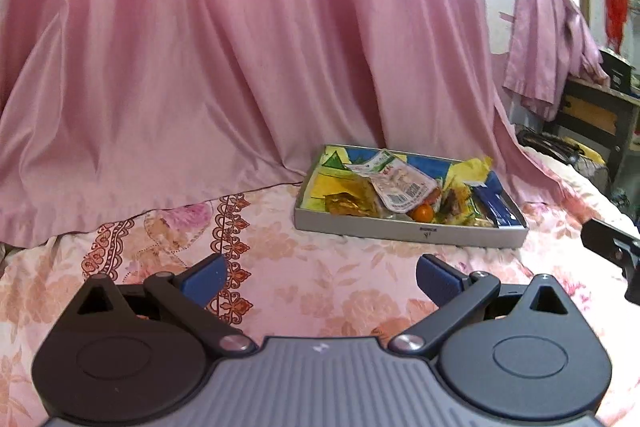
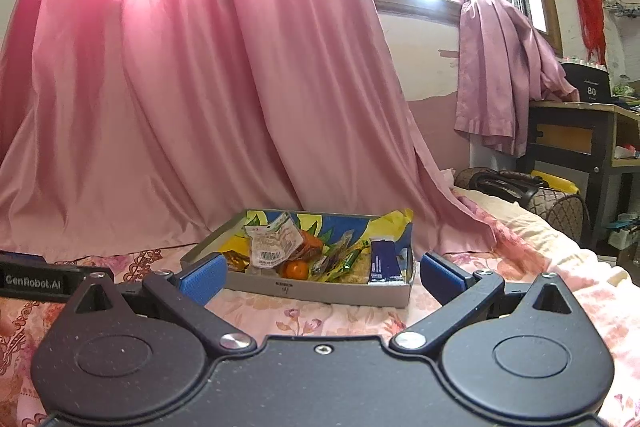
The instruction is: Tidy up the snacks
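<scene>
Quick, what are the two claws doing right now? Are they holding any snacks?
Left claw: open, holding nothing.
Right claw: open, holding nothing.

A bed covered with a pink floral bedspread (image 1: 320,279) carries everything here. A shallow grey box (image 1: 400,229) lies directly on it, near the far edge where a pink curtain (image 1: 240,67) drapes down onto the cover. The box stands flat and holds a loose heap of snack packets (image 2: 276,241) and a small orange fruit (image 2: 297,269). Farther along the bed, to the right, a dark bag (image 2: 520,187) rests on the cover, well apart from the box.
</scene>
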`<state>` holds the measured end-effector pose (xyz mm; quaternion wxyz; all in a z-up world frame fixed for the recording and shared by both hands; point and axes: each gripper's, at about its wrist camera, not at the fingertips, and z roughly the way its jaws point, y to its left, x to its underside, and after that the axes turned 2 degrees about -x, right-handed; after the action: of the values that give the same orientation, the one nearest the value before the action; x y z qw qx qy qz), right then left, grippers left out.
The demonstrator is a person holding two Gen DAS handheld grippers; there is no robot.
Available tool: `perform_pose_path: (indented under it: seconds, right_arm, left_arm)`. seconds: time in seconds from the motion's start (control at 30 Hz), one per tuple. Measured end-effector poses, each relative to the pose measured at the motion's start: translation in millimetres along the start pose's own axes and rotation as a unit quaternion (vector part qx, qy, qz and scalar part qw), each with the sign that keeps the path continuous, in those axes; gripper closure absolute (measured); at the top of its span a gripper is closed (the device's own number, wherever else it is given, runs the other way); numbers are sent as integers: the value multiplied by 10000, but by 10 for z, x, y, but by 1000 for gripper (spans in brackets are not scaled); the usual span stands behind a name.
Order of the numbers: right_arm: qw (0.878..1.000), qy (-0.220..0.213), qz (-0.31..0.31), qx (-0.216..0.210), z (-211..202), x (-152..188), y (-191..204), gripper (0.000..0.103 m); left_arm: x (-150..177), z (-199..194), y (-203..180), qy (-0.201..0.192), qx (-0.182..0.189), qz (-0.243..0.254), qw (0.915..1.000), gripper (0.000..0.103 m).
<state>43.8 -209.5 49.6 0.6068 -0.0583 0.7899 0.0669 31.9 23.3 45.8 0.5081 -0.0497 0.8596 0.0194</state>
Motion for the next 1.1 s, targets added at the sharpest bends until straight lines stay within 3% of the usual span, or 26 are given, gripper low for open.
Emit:
perform_pose_path:
  seconds: [0.7,1.1]
  right_arm:
    - [9991,362,195,-31,-6,265,181,1]
    - [9971,623,390,-192,43,435,159,1]
  left_arm:
    - [312,-31,228,141,-246,-54,9996,0]
    - [368,-55,219,22,-321,12,9995,0]
